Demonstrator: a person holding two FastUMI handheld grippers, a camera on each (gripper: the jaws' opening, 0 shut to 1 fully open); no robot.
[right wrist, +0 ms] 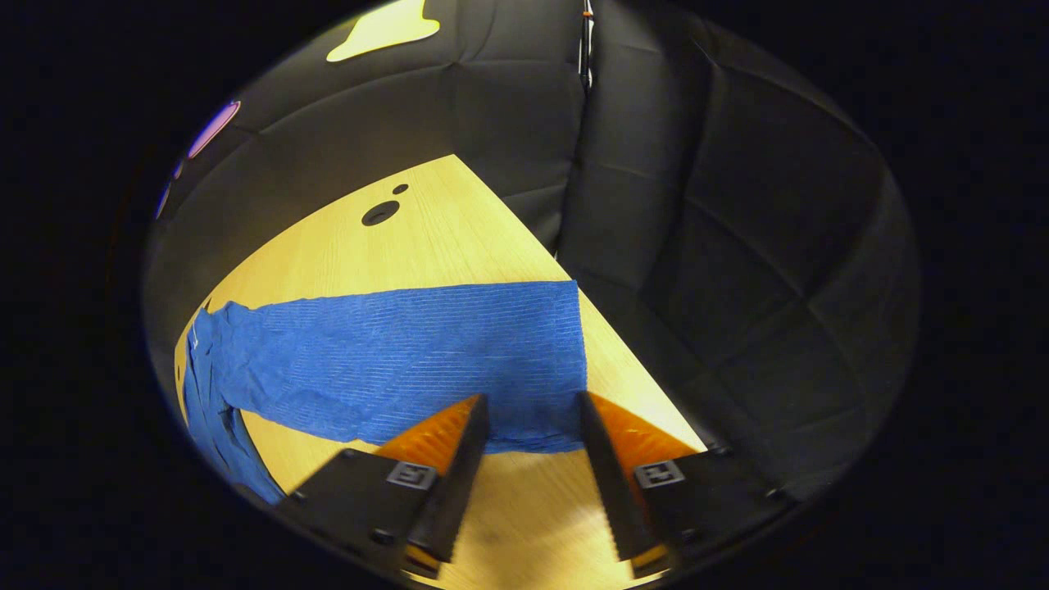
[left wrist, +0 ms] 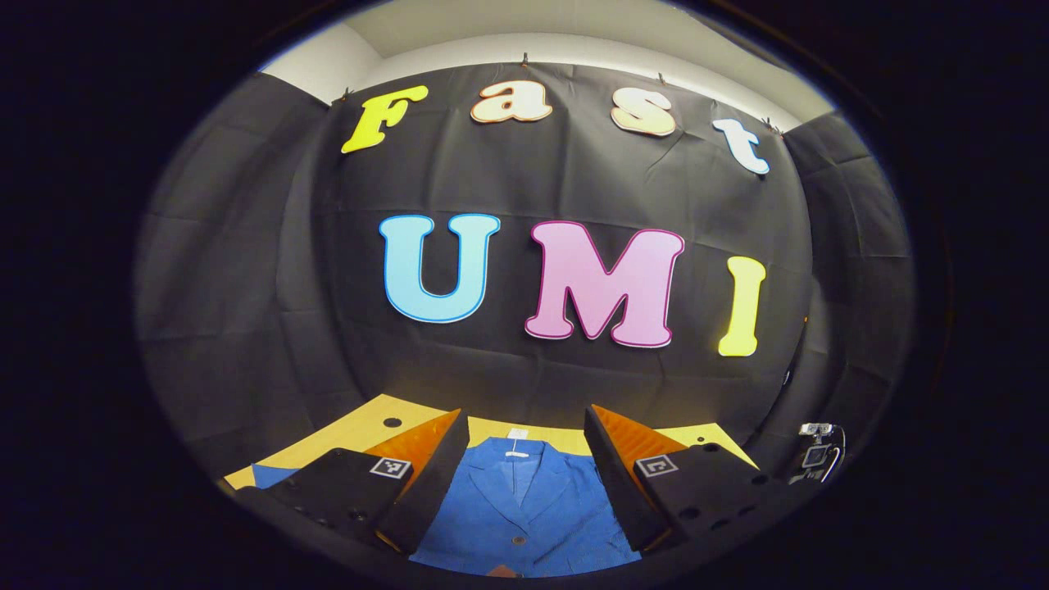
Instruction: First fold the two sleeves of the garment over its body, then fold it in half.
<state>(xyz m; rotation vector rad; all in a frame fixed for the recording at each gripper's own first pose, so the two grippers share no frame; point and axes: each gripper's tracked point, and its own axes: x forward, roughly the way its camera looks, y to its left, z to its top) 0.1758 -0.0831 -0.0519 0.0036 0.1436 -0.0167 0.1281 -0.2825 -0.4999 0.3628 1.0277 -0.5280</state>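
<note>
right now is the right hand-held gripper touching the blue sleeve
Cannot tell. In the right gripper view the right hand-held gripper has its fingers spread, their tips overlapping the cuff end of the blue sleeve, but neither a gap nor contact shows plainly.

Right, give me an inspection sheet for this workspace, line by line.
Surface: wooden table, two dark holes near its far end.
Job's things: blue garment lying flat, collar away from the left claw, buttoned; sleeve stretched out straight over the table, not yet folded.
Clutter: nothing seen.
Grippers: left claw open above the garment's chest; right claw open at the sleeve's cuff end, not gripping.
Cables: small device with a wire at the table's right edge.
Surroundings: black cloth wall around the booth.
</note>
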